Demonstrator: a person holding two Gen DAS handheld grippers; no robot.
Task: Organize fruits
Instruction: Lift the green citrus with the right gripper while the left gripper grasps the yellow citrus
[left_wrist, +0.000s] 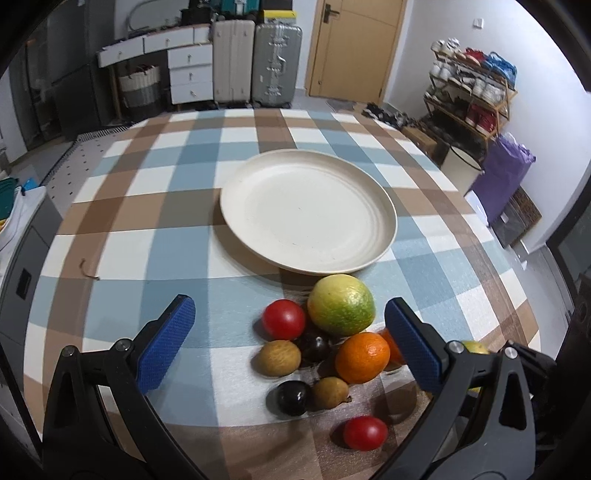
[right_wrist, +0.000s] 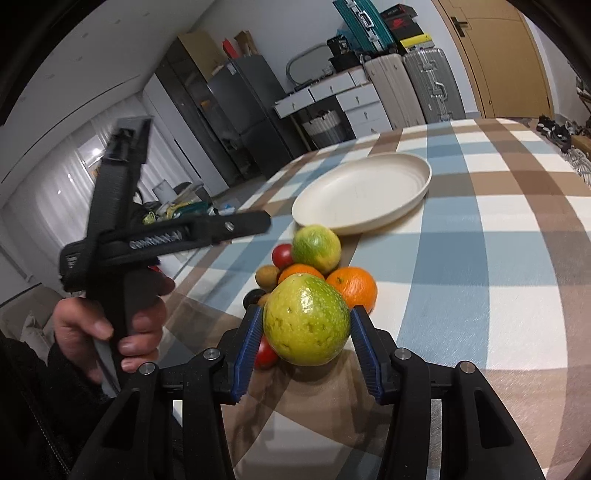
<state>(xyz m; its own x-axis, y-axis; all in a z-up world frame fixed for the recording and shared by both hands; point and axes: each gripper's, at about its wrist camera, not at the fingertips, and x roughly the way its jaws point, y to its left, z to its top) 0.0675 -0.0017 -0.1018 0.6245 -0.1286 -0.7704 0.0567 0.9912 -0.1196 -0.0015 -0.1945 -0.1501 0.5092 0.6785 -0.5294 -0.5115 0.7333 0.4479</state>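
Observation:
A cream plate (left_wrist: 258, 221) lies empty on the checked tablecloth; it also shows in the right wrist view (right_wrist: 369, 195). In front of it is a heap of fruit: a yellow-green fruit (left_wrist: 341, 304), an orange (left_wrist: 362, 357), red tomatoes (left_wrist: 283, 319), brown and dark small fruits. My left gripper (left_wrist: 290, 345) is open, its blue pads either side of the heap, above it. My right gripper (right_wrist: 306, 336) is shut on a second yellow-green fruit (right_wrist: 307, 320), held just above the table by the heap. The left gripper's handle (right_wrist: 125, 251) shows in a hand.
Suitcases (left_wrist: 255, 62), white drawers (left_wrist: 184, 66) and a door (left_wrist: 354, 48) stand beyond the table's far edge. A shoe rack (left_wrist: 469, 88) and a purple bag (left_wrist: 502, 173) are to the right. A small brown scrap (left_wrist: 88, 269) lies on the cloth at left.

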